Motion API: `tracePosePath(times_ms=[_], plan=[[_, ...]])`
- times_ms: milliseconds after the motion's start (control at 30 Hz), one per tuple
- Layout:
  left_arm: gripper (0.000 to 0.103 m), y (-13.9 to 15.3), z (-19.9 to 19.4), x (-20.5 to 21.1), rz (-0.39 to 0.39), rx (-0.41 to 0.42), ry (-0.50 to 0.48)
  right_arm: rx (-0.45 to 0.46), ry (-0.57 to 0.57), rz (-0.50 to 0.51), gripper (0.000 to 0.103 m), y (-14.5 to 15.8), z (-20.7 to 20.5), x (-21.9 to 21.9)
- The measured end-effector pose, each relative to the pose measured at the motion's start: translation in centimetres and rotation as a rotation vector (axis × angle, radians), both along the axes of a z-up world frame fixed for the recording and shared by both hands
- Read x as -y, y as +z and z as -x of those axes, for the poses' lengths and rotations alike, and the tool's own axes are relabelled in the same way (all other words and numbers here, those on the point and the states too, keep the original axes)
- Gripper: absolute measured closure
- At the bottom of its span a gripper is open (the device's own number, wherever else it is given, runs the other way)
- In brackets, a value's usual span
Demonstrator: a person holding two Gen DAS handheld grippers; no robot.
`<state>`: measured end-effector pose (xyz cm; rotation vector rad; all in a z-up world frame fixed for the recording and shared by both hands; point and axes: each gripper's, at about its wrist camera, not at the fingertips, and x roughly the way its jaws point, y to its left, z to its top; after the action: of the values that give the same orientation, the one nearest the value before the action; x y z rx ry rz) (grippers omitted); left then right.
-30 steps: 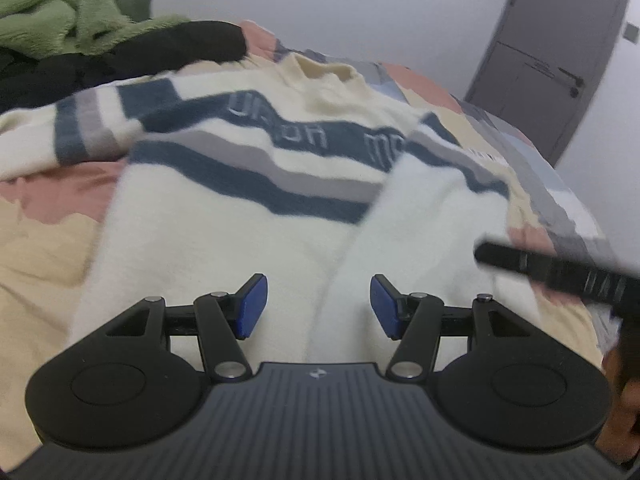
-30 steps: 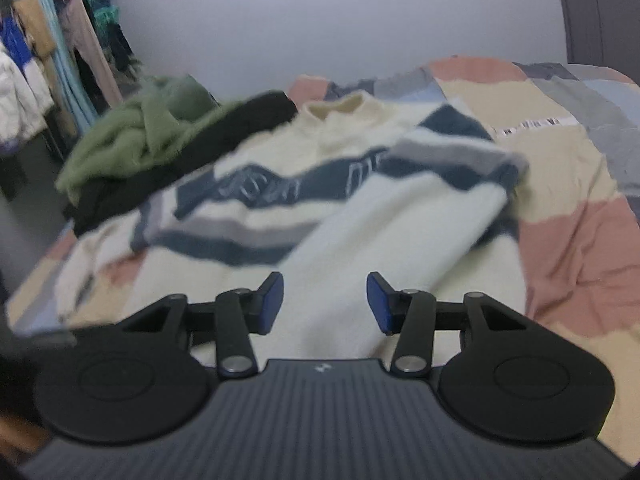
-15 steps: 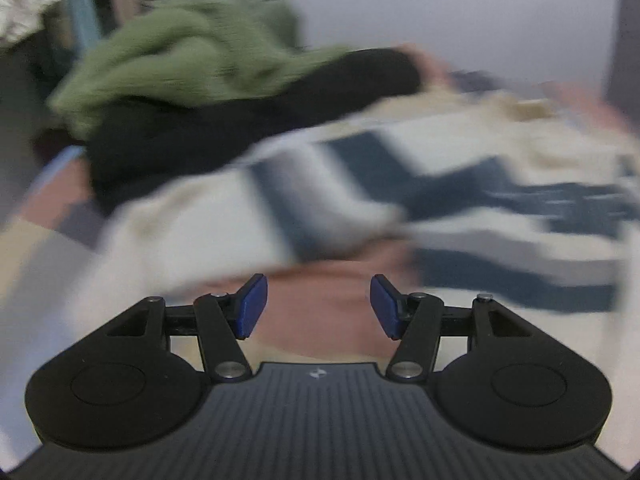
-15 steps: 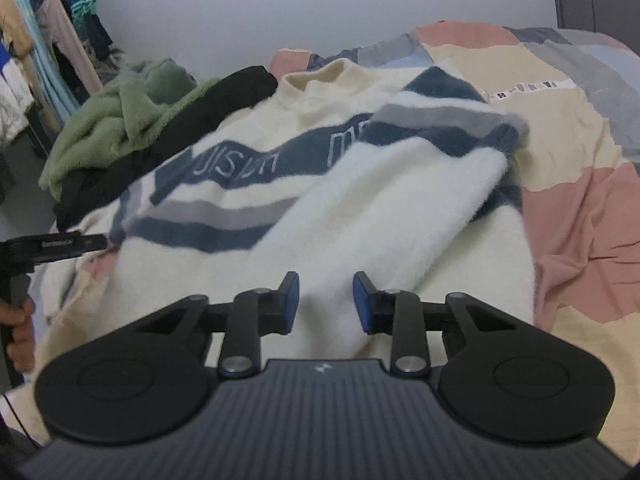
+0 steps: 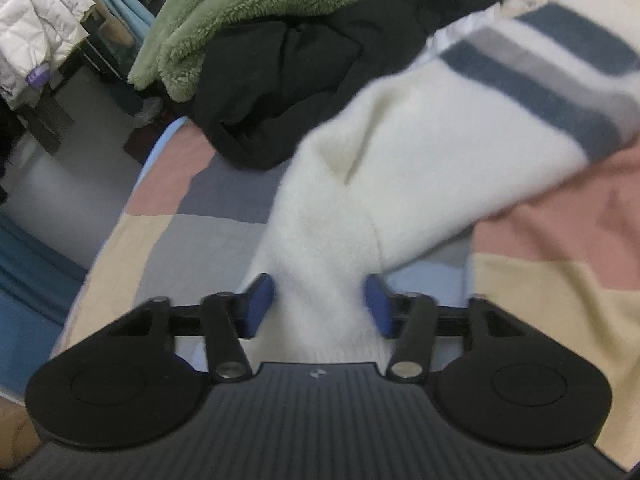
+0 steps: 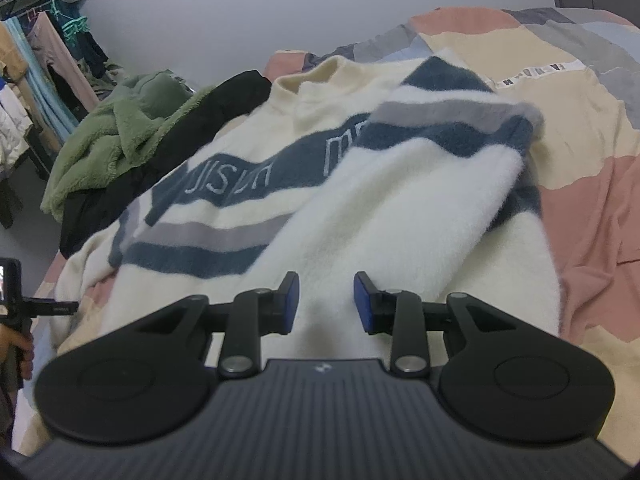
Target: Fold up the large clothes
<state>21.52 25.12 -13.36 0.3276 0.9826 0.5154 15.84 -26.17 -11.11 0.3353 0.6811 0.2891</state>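
The cream striped sweater (image 6: 304, 184) lies spread across the patchwork bed (image 6: 592, 184), its left sleeve (image 5: 320, 248) lying between the left gripper (image 5: 318, 302)'s parted, unclenched jaws, probably for folding inward, while the right gripper (image 6: 326, 296) hovers released above the near hem.

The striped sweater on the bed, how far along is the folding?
One sleeve already lies folded across the striped sweater's chest. In hand: the left gripper has the other sleeve's cuff between its open fingers, not yet clamped. The right gripper hovers open over the body. Left: that sleeve and the body folds.
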Motion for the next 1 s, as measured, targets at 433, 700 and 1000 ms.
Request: tracePosePath(times_ms=[433, 700, 1000], plan=[[0.089, 17.9, 4.2, 3.9, 0.148, 0.235, -0.12, 0.003, 0.009, -0.052, 0.069, 0.7, 1.0, 0.9], [0.089, 28.9, 7.4, 17.9, 0.268, 0.35, -0.458, 0.046, 0.018, -0.061, 0.069, 1.7, 4.1, 2.0], [0.089, 24.4, 9.0, 34.4, 0.462, 0.233, -0.737, 0.071, -0.096, -0.136, 0.069, 2.3, 4.4, 6.1]])
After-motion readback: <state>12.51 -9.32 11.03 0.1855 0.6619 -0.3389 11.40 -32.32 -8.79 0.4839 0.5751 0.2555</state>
